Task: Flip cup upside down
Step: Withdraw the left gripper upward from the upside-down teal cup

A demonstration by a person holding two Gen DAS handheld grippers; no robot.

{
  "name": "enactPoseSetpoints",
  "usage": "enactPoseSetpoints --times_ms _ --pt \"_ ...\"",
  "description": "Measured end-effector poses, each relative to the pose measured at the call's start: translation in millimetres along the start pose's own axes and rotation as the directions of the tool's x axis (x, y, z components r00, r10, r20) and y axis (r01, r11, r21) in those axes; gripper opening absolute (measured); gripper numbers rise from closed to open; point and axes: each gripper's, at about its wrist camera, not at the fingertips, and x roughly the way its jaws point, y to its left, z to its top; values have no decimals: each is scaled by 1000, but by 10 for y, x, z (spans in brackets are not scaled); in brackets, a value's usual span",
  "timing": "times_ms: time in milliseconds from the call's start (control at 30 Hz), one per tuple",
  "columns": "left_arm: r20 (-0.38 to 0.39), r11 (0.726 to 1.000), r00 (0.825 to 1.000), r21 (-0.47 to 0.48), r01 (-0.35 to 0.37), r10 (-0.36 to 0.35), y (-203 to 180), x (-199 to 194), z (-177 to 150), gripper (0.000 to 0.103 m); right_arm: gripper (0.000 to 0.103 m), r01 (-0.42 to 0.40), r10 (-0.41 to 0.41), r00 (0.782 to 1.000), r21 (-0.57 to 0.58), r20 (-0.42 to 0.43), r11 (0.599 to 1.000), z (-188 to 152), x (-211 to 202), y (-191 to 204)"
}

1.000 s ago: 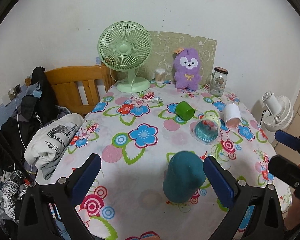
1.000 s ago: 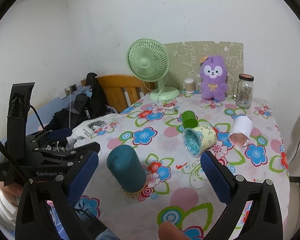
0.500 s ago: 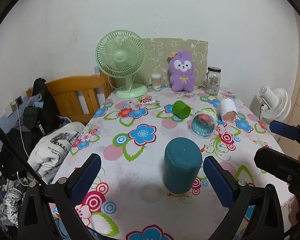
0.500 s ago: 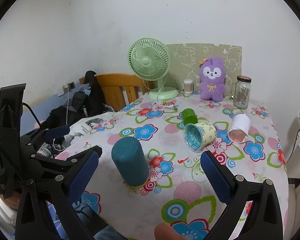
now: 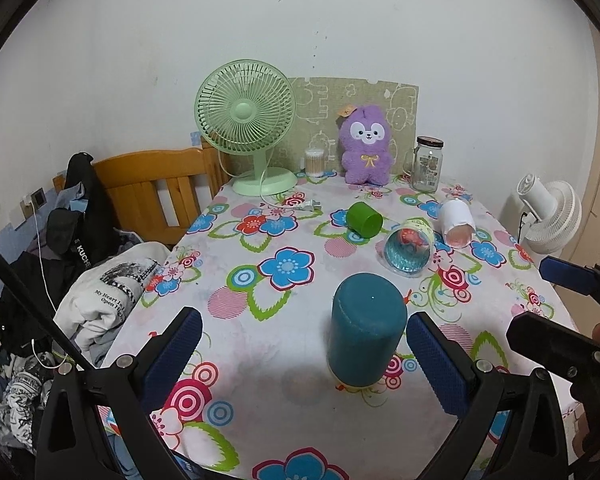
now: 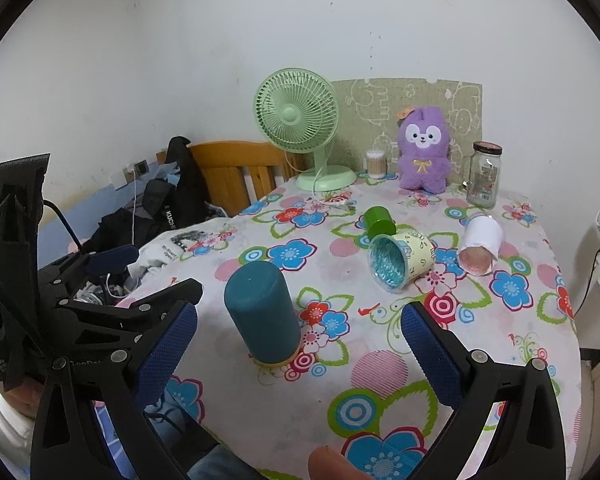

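Note:
A teal cup (image 5: pixel 364 330) stands upside down on the flowered tablecloth near the front edge; it also shows in the right wrist view (image 6: pixel 262 312). My left gripper (image 5: pixel 300 354) is open and empty, its jaws wide apart just in front of the cup. My right gripper (image 6: pixel 298 352) is open and empty, to the right of the cup. Three more cups lie on their sides farther back: a green one (image 5: pixel 364 220), a patterned yellow one with a blue inside (image 5: pixel 408 248) and a white one (image 5: pixel 456 224).
A green desk fan (image 5: pixel 246 124), a purple plush toy (image 5: pixel 366 152), a glass jar (image 5: pixel 428 164) and a cotton swab pot (image 5: pixel 315 162) stand at the table's back. A wooden chair (image 5: pixel 156 196) with clothes is at the left. A white fan (image 5: pixel 548 212) stands at the right.
Both grippers have pulled back from the teal cup and risen a little. The cup stands upside down where it was, and nothing else moved.

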Motion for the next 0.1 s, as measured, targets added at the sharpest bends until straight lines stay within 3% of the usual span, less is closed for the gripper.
enactPoseSetpoints --times_ms 100 --pt "3 1000 1000 -1 8 -8 -11 3 -15 103 103 -1 1 1000 4 -2 1000 1 17 -7"
